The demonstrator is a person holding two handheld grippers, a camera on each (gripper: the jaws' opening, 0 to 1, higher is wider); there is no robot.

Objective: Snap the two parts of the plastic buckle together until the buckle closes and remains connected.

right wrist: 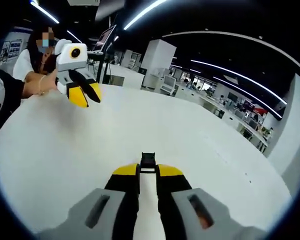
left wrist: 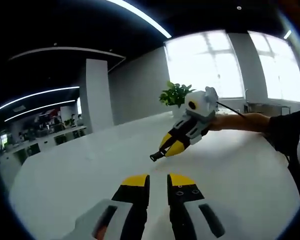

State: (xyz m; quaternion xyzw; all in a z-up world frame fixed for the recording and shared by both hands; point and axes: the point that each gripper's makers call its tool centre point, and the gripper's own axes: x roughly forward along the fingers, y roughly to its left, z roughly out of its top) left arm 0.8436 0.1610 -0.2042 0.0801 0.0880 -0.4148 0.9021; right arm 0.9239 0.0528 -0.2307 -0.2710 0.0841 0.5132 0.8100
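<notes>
**Right gripper pinches one buckle part, left gripper holds nothing visible**

Right gripper view: right gripper (right wrist: 148, 171) rises from bottom centre, yellow-tipped jaws nearly closed with a narrow gap, clamped on a small black buckle part (right wrist: 148, 161) that sticks up just past the tips. Under it a big white table (right wrist: 200, 150). Upper left of the frame: the left gripper (right wrist: 85, 95), held in a hand (right wrist: 49, 82), hanging above the table, jaws pointing down-right, tips close together; cannot tell if anything sits between them. A person sits behind it at the far upper left.

Left gripper view: left gripper (left wrist: 158, 182) at bottom centre, jaws a small way apart, nothing seen between the tips. Same white table (left wrist: 80, 170) below. Right of centre, the right gripper (left wrist: 171, 146) comes in from the right on a forearm (left wrist: 240, 121) in a dark sleeve, jaws pointing down-left, the black buckle part (left wrist: 156, 156) poking out of its tips, above the table. Potted plant (left wrist: 176, 94) behind it, bright windows (left wrist: 225, 65) upper right. Second buckle part not made out in either view.
</notes>
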